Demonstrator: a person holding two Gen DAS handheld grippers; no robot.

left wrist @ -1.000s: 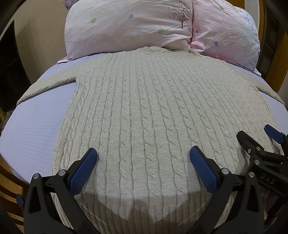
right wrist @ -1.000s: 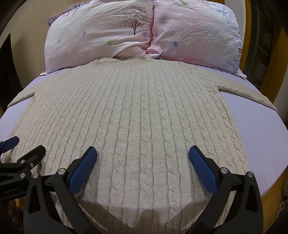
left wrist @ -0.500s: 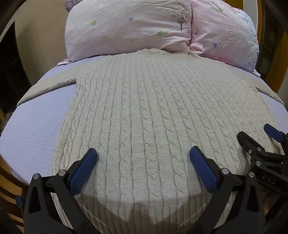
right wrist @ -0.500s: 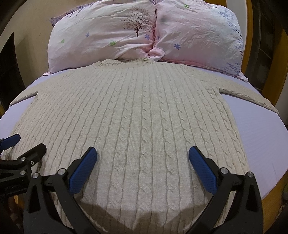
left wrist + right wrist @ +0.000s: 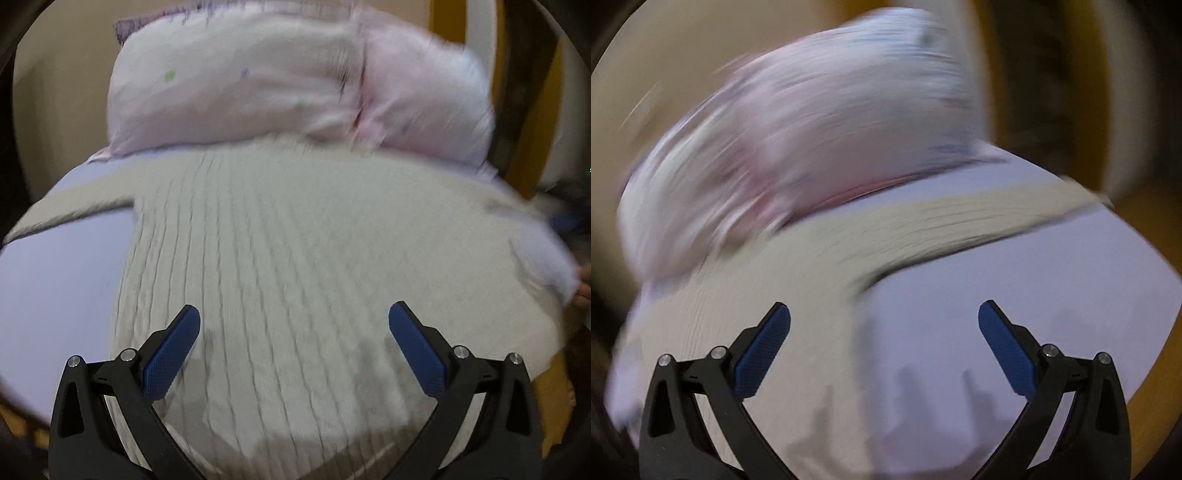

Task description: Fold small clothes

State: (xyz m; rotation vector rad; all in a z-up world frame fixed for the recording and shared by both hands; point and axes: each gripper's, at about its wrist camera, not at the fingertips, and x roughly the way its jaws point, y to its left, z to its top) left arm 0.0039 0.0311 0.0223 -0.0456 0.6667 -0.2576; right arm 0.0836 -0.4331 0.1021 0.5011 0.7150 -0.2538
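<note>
A beige cable-knit sweater (image 5: 295,266) lies flat on the bed, front up, neck toward the pillows. My left gripper (image 5: 294,332) is open and empty, hovering over the sweater's lower body. In the blurred right wrist view, the sweater's right side and its right sleeve (image 5: 960,225) stretch toward the bed's edge. My right gripper (image 5: 884,332) is open and empty, over the sweater's right edge and the bare sheet beside it.
Two pink pillows (image 5: 258,85) sit at the head of the bed, also in the right wrist view (image 5: 798,147). The lavender sheet (image 5: 55,288) shows left of the sweater and right of it (image 5: 1034,295). A wooden bed frame (image 5: 1145,206) runs along the right.
Both views are now motion-blurred. My right gripper has swung right, from the sweater's middle to its right edge and sleeve. My left gripper has shifted slightly; the right gripper has left its view.
</note>
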